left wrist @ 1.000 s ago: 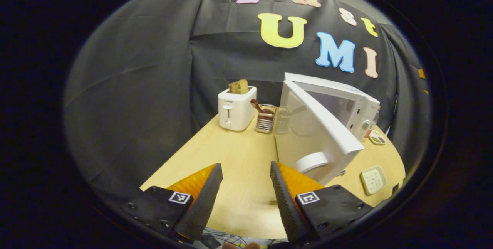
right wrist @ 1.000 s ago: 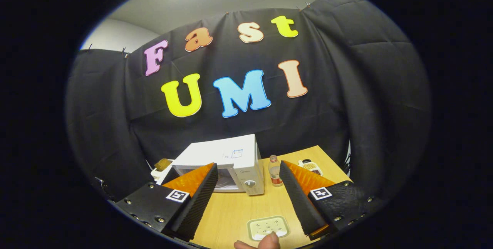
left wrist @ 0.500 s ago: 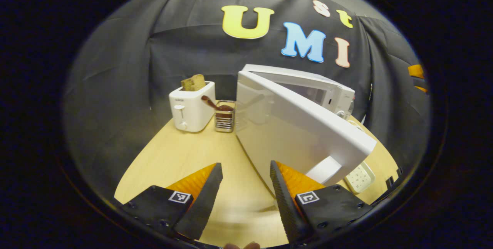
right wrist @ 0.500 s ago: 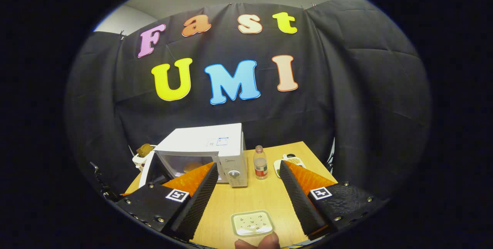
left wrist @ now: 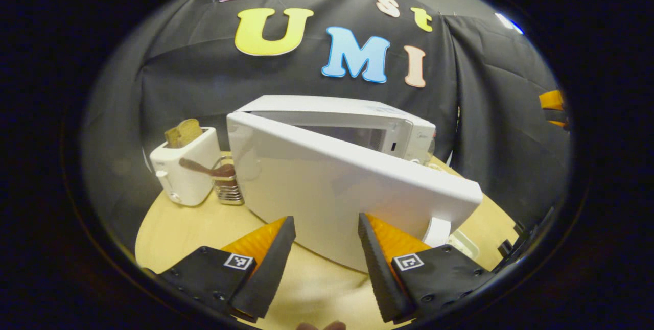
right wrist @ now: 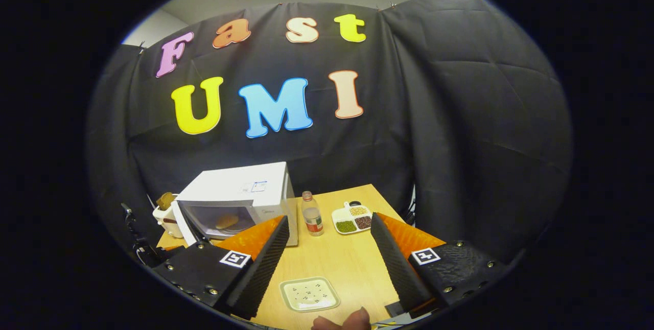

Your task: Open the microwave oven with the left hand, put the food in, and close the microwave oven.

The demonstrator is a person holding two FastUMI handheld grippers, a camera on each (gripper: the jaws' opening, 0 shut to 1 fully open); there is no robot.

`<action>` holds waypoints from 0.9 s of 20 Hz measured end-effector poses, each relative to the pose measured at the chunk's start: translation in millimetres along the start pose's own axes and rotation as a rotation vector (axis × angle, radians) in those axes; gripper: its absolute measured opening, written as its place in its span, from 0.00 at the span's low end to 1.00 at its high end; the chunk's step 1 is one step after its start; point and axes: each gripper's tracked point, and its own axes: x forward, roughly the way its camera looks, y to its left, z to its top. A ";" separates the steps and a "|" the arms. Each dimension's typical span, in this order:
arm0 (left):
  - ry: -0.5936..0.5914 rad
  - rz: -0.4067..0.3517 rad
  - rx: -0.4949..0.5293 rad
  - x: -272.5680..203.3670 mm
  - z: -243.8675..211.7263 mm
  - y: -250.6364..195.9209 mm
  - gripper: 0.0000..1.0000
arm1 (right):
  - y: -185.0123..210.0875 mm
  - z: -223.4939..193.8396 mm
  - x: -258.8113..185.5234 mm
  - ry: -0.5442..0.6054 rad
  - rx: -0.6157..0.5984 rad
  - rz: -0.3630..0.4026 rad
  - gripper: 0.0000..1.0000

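left gripper view: left gripper (left wrist: 324,248) spread, holding nothing, close behind the microwave door (left wrist: 352,187), which is half shut. right gripper (right wrist: 329,248) also spread, empty. food (right wrist: 226,220) sits inside the microwave (right wrist: 240,202), so only closing is left. empty plate (right wrist: 309,293) near the worktop (right wrist: 352,263) front edge, bottle (right wrist: 311,214) and toaster (left wrist: 186,171) toward the back.

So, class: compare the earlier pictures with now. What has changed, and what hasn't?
The microwave door has swung partway toward shut as the left tool closed in behind it. Food now shows inside the microwave. Both tools stayed open and empty, including the right tool; toaster and square dish stayed put.
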 end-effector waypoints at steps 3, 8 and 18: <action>-0.012 -0.032 0.014 28.0 18.1 -17.7 0.85 | -17.9 -1.3 6.6 0.001 0.017 -0.044 0.98; -0.019 -0.087 0.054 76.6 39.8 -36.9 0.85 | -33.8 -3.1 19.0 0.028 0.029 -0.091 0.98; -0.015 -0.168 0.022 143.5 56.1 -65.4 0.80 | -61.8 -1.2 33.6 0.044 0.039 -0.177 0.98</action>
